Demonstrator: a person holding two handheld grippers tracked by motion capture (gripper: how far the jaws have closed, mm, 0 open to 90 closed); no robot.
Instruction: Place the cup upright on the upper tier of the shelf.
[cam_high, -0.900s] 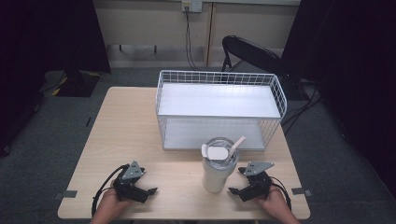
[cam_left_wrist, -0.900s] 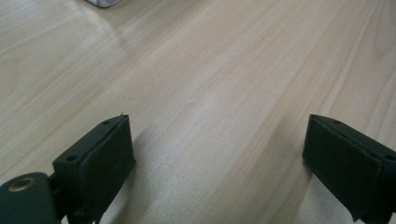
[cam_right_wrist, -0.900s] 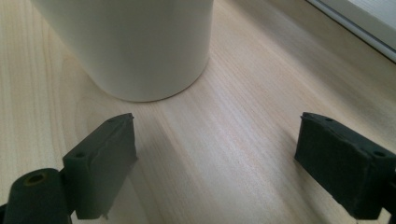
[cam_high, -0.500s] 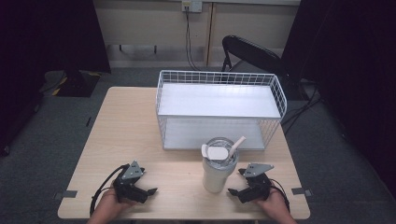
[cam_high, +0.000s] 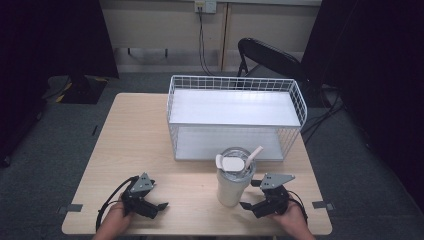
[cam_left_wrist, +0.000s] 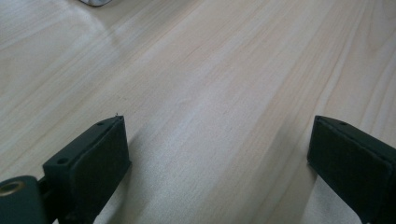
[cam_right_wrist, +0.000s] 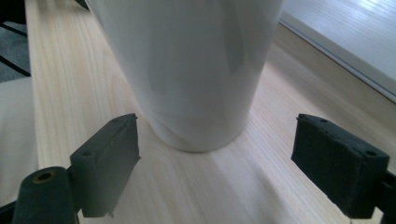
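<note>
Tall white tumbler with a clear lid and pale straw (cam_high: 234, 179) upright on the light wooden counter (cam_high: 140, 145), just in front of the white wire basket rack (cam_high: 235, 116). Right gripper (cam_high: 256, 205) just right of the tumbler, fingers (cam_right_wrist: 112, 158) spread wide, not touching. Left gripper (cam_high: 154, 206) well left of the tumbler, fingers (cam_left_wrist: 93, 158) wide over bare wood.

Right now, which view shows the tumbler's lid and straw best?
The high view: it looks down on the white tumbler, so its lid and straw show fully. The right gripper view shows just the tumbler's lower body between open jaws. The left gripper view catches at most a sliver at its top edge, too little to identify.
</note>
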